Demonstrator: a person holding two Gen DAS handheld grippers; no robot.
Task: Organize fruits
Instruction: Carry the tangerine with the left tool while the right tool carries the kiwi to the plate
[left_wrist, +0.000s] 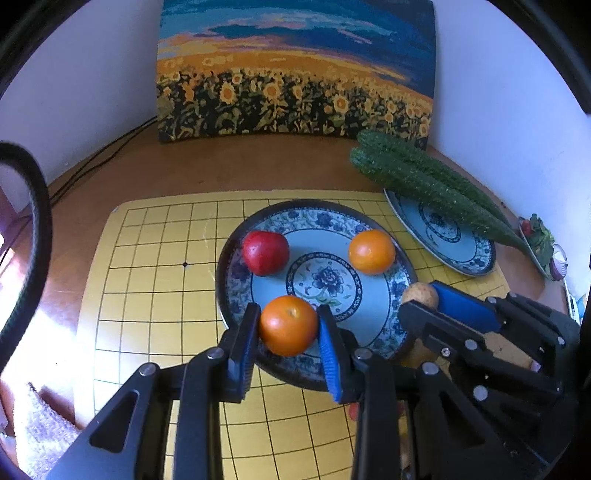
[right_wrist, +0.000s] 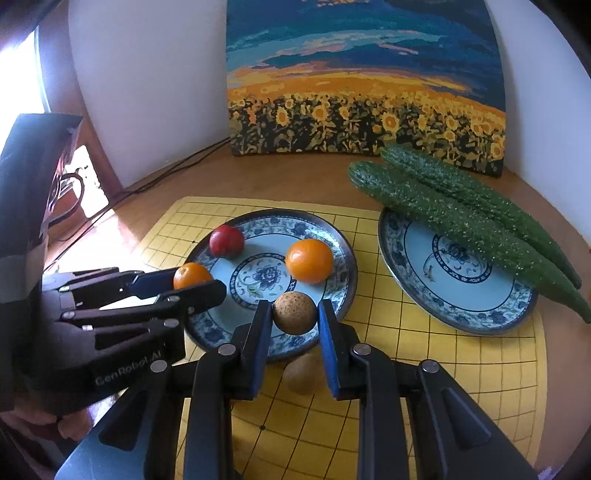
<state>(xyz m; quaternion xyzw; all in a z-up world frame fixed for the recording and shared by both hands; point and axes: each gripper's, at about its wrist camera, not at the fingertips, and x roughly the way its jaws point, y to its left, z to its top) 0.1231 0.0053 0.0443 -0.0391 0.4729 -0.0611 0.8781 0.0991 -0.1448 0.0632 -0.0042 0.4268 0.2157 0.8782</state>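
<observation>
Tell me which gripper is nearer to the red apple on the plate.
Left. The left gripper, shut on an orange, sits just in front of the red apple; the right gripper, holding a brown fruit, is across the plate.

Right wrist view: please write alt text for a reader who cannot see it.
The right gripper holds a brown round fruit over the near rim of a blue patterned plate bearing an orange and a red fruit. Beside it, the left gripper holds another orange.

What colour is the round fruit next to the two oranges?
Red; the red fruit shows best in the left wrist view.
</observation>
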